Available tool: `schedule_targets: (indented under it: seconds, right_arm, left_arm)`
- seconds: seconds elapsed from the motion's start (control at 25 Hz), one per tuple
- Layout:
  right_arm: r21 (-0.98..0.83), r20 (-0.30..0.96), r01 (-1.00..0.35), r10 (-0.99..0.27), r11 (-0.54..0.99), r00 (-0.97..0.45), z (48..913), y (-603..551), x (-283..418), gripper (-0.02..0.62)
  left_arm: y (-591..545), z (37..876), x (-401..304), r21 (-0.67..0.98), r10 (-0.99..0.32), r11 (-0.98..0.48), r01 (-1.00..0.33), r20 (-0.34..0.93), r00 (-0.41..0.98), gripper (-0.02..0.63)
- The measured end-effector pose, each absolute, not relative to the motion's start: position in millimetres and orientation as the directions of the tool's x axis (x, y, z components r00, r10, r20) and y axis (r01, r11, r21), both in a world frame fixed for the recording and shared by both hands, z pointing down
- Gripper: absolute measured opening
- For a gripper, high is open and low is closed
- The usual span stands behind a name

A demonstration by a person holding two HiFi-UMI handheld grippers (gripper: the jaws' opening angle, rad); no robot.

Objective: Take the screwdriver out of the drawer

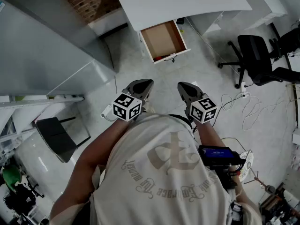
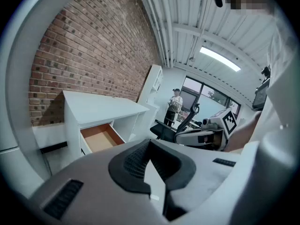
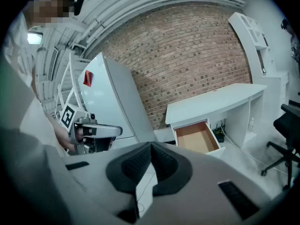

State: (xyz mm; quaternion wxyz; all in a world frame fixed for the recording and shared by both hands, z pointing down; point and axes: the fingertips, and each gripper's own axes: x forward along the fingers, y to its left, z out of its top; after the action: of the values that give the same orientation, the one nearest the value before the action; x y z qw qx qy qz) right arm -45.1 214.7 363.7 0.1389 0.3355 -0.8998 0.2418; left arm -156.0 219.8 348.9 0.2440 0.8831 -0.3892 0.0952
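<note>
The white desk (image 1: 187,1) has its wooden drawer (image 1: 164,40) pulled open, well ahead of me. A small red thing (image 1: 161,58) lies inside at the drawer's front edge; I cannot tell whether it is the screwdriver. My left gripper (image 1: 146,82) and right gripper (image 1: 182,85) are held side by side in front of my chest, short of the drawer. Both are shut and hold nothing. The left gripper view shows its closed jaws (image 2: 150,142) and the drawer (image 2: 99,138) beyond. The right gripper view shows its closed jaws (image 3: 151,145) and the drawer (image 3: 197,137).
A tall grey cabinet (image 1: 47,41) stands at the left, beside a brick wall (image 1: 91,1). A black office chair (image 1: 255,55) is at the right, with white cables (image 1: 248,104) on the floor. A black stool (image 1: 56,137) is behind at the left. A person (image 2: 175,104) stands far off.
</note>
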Motion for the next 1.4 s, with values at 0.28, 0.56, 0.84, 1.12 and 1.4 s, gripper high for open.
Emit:
schedule_targets:
  seconds: [0.28, 0.56, 0.84, 1.12, 1.4]
  right_arm:
    - [-0.333, 0.401, -0.675, -0.548, 0.659, -0.734, 353, 232, -26, 0.023]
    - [-0.314, 0.403, -0.698, -0.575, 0.643, -0.712, 350, 243, -10, 0.023]
    - [-0.314, 0.397, -0.7, -0.581, 0.641, -0.71, 349, 242, -13, 0.023]
    - [-0.318, 0.404, -0.71, -0.587, 0.629, -0.701, 347, 231, -18, 0.023]
    - [-0.323, 0.416, -0.71, -0.58, 0.625, -0.7, 351, 208, -28, 0.023]
  left_arm:
    - [231, 342, -135, 0.353, -0.642, -0.584, -0.731, 0.35, 0.682, 0.021]
    - [245, 335, -130, 0.345, -0.647, -0.591, -0.729, 0.338, 0.684, 0.021]
    - [247, 330, -139, 0.336, -0.667, -0.58, -0.742, 0.327, 0.669, 0.021]
    - [239, 328, -150, 0.342, -0.674, -0.569, -0.748, 0.326, 0.663, 0.021]
    - [220, 333, -158, 0.341, -0.669, -0.575, -0.744, 0.328, 0.667, 0.021]
